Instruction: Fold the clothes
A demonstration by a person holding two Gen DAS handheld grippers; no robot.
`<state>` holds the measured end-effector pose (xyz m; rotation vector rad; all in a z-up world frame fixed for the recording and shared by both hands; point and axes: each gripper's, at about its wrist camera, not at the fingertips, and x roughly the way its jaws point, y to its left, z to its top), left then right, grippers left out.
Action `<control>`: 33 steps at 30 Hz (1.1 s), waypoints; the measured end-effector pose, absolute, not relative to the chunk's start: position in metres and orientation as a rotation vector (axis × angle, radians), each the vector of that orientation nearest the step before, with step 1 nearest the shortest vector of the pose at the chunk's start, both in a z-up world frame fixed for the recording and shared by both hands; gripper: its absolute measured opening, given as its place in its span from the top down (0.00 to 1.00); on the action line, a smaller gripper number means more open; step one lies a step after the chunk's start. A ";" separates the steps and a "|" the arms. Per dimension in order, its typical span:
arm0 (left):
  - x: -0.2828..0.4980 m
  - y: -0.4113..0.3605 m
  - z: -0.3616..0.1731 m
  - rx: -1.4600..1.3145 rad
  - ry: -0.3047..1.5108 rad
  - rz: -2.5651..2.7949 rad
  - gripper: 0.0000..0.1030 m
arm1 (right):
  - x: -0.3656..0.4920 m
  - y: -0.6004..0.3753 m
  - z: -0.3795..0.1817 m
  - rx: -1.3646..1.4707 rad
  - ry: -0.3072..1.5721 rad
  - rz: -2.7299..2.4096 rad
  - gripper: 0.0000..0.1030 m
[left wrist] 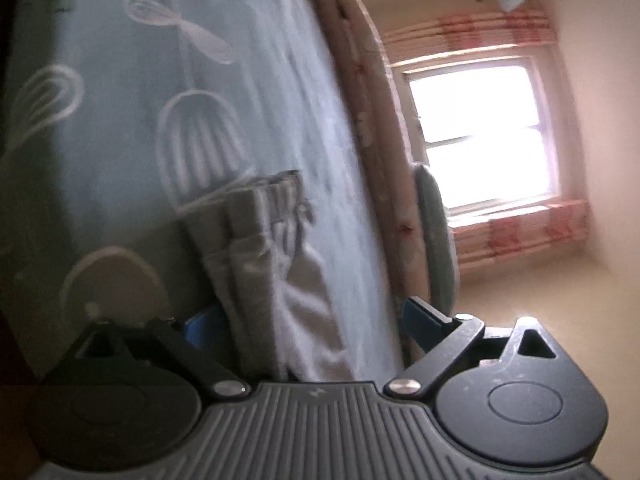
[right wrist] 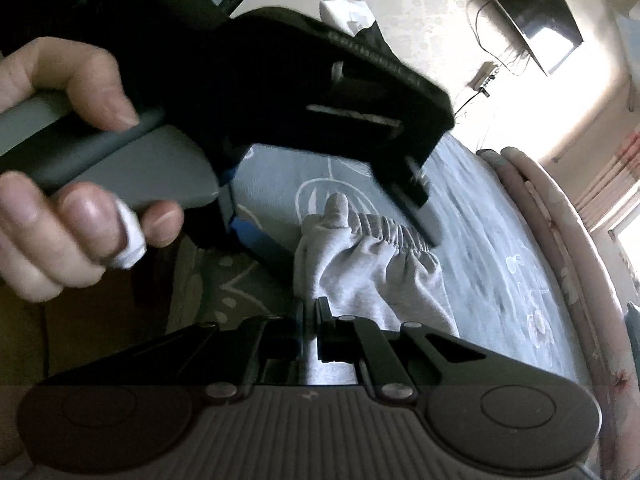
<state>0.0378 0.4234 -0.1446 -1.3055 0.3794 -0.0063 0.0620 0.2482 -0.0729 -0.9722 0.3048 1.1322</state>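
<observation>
Between the spread fingers of the left hand-held gripper (left wrist: 304, 316) lie grey trousers (left wrist: 276, 264) on the bed (left wrist: 120, 140). Right hand-held gripper (right wrist: 310, 308) is pinching the trousers.

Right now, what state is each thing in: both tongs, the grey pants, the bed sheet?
Left tongs: open wide, straddling the pants, pads not pressing.
Right tongs: shut on the pants' fabric.
Grey pants: bunched on the bed, elastic waistband gathered, not folded flat.
Bed sheet: spread under the pants.
Window: bright, curtain drawn aside.
</observation>
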 end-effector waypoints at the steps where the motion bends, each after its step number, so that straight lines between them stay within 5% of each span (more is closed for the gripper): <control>1: 0.037 0.424 -0.143 -1.305 0.374 -0.014 0.09 | 0.062 0.248 -0.073 -0.968 0.301 1.130 0.86; 4: 0.036 0.424 -0.141 -1.298 0.370 -0.029 0.09 | 0.060 0.253 -0.078 -0.969 0.271 1.111 0.60; 9: 0.035 0.428 -0.139 -1.302 0.358 -0.065 0.09 | 0.059 0.267 -0.092 -1.005 0.259 1.058 0.56; 11: 0.034 0.428 -0.136 -1.287 0.358 -0.076 0.09 | 0.062 0.271 -0.099 -1.038 0.256 1.032 0.64; 12: 0.033 0.427 -0.136 -1.278 0.364 -0.075 0.09 | 0.064 0.271 -0.099 -1.032 0.257 1.020 0.87; 13: 0.032 0.427 -0.136 -1.272 0.369 -0.071 0.09 | 0.066 0.271 -0.099 -1.023 0.262 1.012 0.93; 28: 0.069 0.437 -0.132 -1.200 0.484 0.011 0.10 | 0.071 0.261 -0.070 -0.901 0.281 1.027 0.93; 33: 0.078 0.437 -0.138 -1.196 0.519 0.030 0.24 | 0.077 0.260 -0.061 -0.866 0.276 1.026 0.93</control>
